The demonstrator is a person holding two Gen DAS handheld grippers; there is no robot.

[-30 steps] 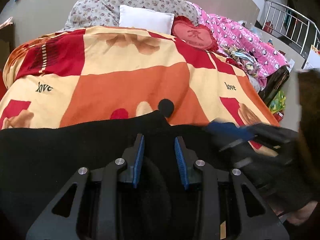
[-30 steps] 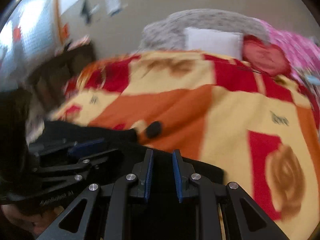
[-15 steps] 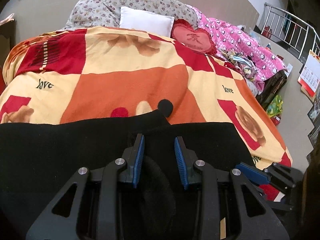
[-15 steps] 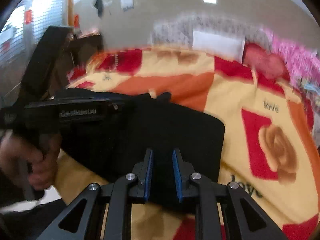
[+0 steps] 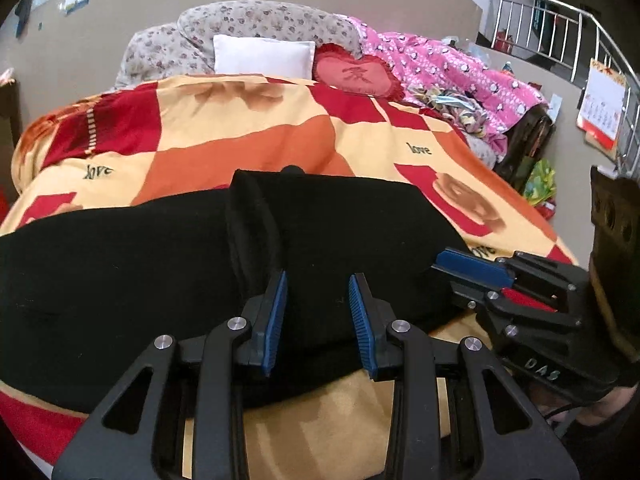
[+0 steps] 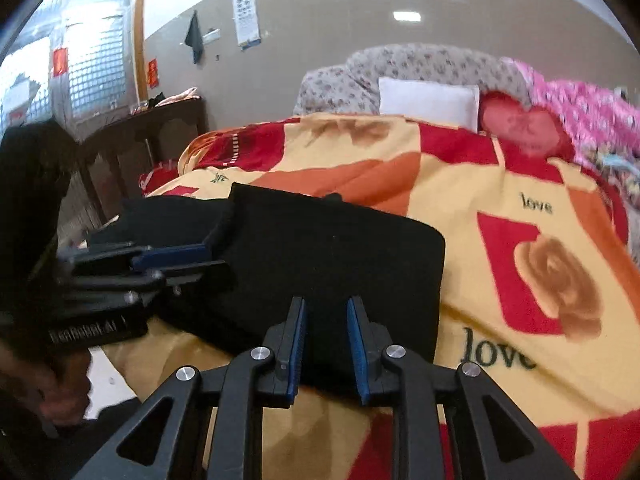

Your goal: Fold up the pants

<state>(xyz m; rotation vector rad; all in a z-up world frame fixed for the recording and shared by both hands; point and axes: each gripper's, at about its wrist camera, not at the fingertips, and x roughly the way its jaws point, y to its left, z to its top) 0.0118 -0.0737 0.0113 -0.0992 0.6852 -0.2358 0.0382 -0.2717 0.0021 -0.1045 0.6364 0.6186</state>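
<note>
Black pants [image 5: 160, 264] lie folded on the bed's blanket [image 5: 248, 128]. The left hand-held gripper [image 5: 318, 312] hovers spread and empty. The right hand-held gripper [image 6: 326, 344] is opening, pinching nothing.

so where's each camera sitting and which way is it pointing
Left wrist: on the left claw, facing down the bed across the folded black pants; right claw at right.
Right wrist: on the right claw, jaws opening, facing the pants' near edge; left claw at left.
Shared: pants, orange-red checked blanket, white pillow.
</note>
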